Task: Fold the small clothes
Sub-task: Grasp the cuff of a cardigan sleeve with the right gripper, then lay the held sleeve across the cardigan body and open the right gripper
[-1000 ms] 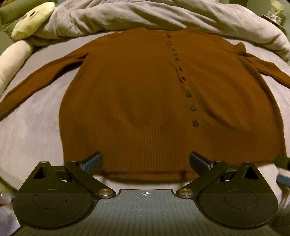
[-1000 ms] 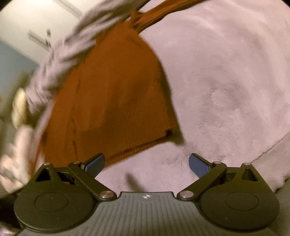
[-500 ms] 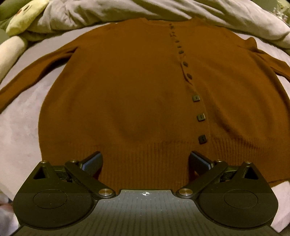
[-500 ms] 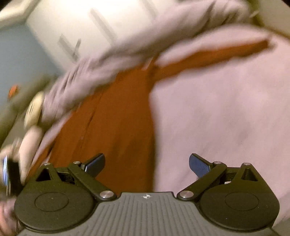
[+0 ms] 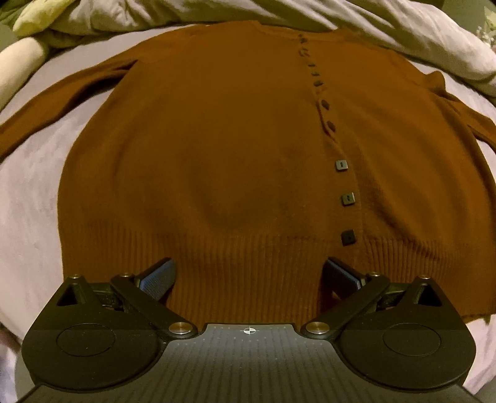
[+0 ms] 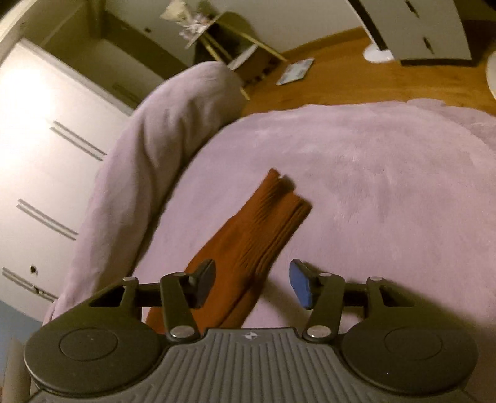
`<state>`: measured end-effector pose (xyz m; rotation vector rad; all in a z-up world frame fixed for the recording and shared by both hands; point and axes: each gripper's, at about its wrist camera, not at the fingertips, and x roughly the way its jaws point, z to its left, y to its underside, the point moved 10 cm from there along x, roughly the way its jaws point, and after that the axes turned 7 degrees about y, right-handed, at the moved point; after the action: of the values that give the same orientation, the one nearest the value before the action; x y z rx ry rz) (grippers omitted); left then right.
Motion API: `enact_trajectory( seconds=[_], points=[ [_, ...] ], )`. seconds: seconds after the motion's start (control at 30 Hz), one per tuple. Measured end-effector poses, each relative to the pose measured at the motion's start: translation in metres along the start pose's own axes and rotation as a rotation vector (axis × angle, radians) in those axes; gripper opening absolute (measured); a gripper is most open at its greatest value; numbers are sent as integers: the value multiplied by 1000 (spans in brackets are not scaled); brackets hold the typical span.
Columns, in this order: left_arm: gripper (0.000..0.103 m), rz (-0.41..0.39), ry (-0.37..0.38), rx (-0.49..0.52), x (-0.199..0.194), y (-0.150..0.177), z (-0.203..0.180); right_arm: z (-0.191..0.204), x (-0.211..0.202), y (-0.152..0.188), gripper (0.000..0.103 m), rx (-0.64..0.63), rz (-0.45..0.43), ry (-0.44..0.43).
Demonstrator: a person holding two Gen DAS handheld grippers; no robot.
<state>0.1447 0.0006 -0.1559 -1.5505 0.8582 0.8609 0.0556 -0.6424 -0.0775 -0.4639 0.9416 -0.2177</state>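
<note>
A brown buttoned cardigan point(image 5: 223, 155) lies flat, front up, on a lilac bed cover point(image 5: 28, 198), sleeves spread to both sides. My left gripper point(image 5: 249, 276) is open and empty, its fingers over the ribbed hem near the middle. In the right wrist view one sleeve point(image 6: 263, 229) lies stretched out on the cover, its ribbed cuff pointing away. My right gripper point(image 6: 252, 283) is open, its fingers on either side of the sleeve a little behind the cuff, with nothing held.
A bunched grey duvet point(image 5: 356, 21) lies beyond the collar, and also shows in the right wrist view point(image 6: 145, 161). A pale plush toy point(image 5: 18, 62) sits at the far left. White wardrobe doors point(image 6: 37, 148), a small side table point(image 6: 229, 40) and wooden floor point(image 6: 356, 77) lie beyond the bed.
My left gripper has moved forward over the hem. My right gripper has swung from the cardigan's lower right corner to the sleeve, and its jaws have narrowed somewhat.
</note>
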Motion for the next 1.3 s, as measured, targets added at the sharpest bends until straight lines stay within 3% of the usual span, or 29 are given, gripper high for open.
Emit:
enact_trajectory(
  seconds=[0.17,0.3,0.4,0.53,0.7,0.8,0.93,1.03,1.07,1.2,1.3],
  points=[
    [103,4,-30,35,-6,-6,-4,-3,14,-8,25,51,-10,6],
    [103,-36,-43,52,-18,-14,-5,9,15,-8,6,-40,-25,35],
    [103,-61,-36,8,-24,-24,5,36,3,-9,6,-162,-104,43],
    [103,-82,-42,-60,-31,-33,28,96,-20,15,6,-404,-200,38],
    [103,-120,-33,-125,-43,-35,53,181,-42,92,5,-647,-220,-93],
    [103,-137,-27,-131,-47,-38,60,230,-52,171,5,-829,-189,-215],
    [103,-166,-16,-136,-53,-47,65,263,-61,270,5,-1013,-133,-334],
    [103,-173,2,-143,-52,-54,64,262,-56,328,15,-1095,-25,-353],
    [103,-173,11,-142,-52,-56,63,257,-53,336,25,-1089,-3,-338],
    [103,-158,76,-107,-42,-70,40,218,-50,326,27,-1007,9,-239],
    [103,-150,146,-50,-30,-88,1,178,-51,305,26,-975,-41,-134]
  ],
)
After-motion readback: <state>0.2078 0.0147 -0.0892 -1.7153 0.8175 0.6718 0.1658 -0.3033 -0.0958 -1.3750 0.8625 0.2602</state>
